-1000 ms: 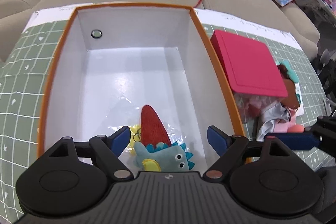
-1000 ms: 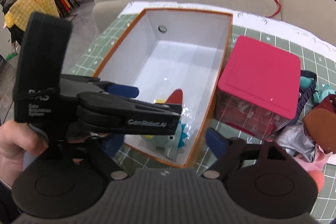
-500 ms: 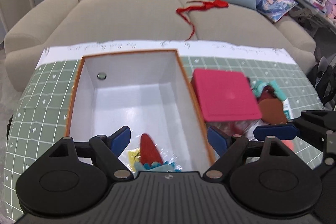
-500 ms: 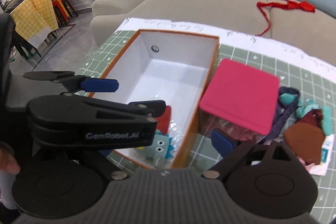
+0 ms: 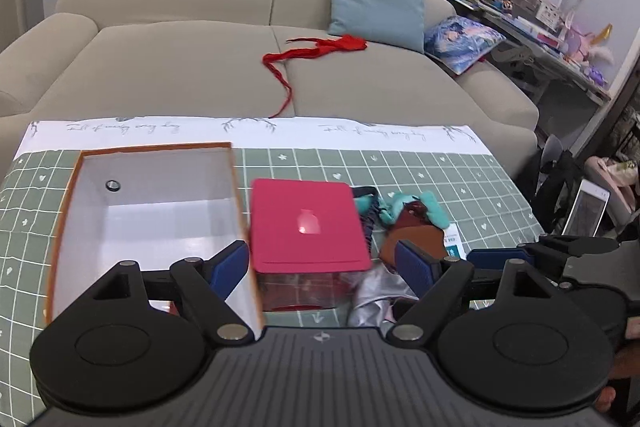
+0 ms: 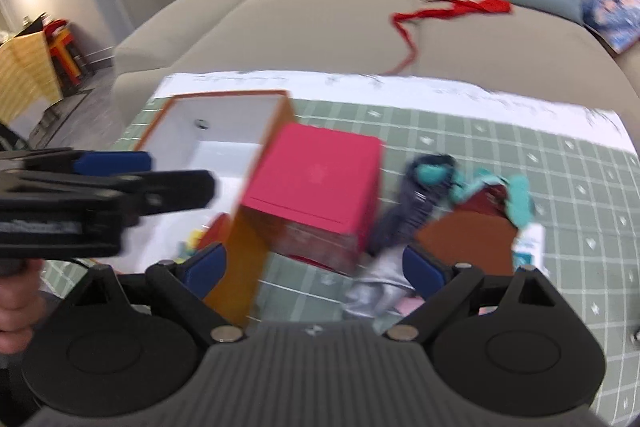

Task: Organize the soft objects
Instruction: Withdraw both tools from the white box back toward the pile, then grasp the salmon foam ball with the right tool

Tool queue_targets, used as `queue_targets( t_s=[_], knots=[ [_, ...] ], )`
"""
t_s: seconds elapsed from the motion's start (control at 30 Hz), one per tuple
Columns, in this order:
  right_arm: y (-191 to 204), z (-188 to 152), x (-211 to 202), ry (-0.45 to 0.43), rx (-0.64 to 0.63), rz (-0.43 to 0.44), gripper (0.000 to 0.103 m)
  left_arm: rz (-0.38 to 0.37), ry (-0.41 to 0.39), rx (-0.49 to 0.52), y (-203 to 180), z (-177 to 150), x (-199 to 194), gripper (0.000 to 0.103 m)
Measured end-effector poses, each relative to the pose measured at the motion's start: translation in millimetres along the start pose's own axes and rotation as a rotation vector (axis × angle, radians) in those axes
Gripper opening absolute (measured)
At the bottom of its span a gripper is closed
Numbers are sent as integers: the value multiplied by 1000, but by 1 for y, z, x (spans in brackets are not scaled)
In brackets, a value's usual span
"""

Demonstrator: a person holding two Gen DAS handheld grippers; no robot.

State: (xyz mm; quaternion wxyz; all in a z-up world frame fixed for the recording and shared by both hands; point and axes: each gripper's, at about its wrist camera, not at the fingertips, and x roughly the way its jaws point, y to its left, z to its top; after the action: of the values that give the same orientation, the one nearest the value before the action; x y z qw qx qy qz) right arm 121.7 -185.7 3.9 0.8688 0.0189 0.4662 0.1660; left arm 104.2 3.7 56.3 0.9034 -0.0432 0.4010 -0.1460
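An orange-rimmed white box (image 5: pixel 160 175) stands on the left of the table. Of the red and yellow soft toys (image 6: pixel 212 231) lying in its near end, only a sliver shows. Right of it is a clear box with a pink lid (image 5: pixel 306 223). Beyond that lies a pile of soft things: a teal and brown plush (image 5: pixel 412 223), dark straps (image 6: pixel 416 203) and silver fabric (image 5: pixel 376 297). My left gripper (image 5: pixel 322 267) is open and empty, hovering before the pink box. My right gripper (image 6: pixel 314 271) is open and empty too, facing the pink box and the pile.
A green checked cloth (image 5: pixel 440 171) covers the table, with a beige sofa (image 5: pixel 200 59) behind it carrying a red ribbon (image 5: pixel 316 47) and cushions. A phone (image 5: pixel 586 205) leans at the far right. My left gripper (image 6: pixel 180 174) crosses the right wrist view, held by a hand (image 6: pixel 16 307).
Both grippers have pulled back and risen away from the orange box. The left one has swung right, from over the toys in the box to facing the pink box. Both stay open.
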Motion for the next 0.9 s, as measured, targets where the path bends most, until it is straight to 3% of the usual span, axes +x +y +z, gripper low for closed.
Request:
queue_targets(
  t_s=[0.2, 0.5, 0.67, 0.77, 0.9],
  knots=[
    [-57, -31, 21, 63, 155, -50, 93, -1, 25, 26, -26, -24, 26, 97],
    [-128, -79, 67, 153, 228, -203, 93, -39, 116, 42, -42, -69, 62, 97],
    [-162, -99, 87, 175, 251, -203, 95, -34, 131, 91, -51, -78, 72, 97],
    [-177, -102, 91, 167, 327, -105, 94, -39, 146, 105, -53, -80, 77, 97],
    [-171, -97, 87, 154, 289, -73, 90, -37, 164, 118, -53, -84, 82, 97]
  ],
)
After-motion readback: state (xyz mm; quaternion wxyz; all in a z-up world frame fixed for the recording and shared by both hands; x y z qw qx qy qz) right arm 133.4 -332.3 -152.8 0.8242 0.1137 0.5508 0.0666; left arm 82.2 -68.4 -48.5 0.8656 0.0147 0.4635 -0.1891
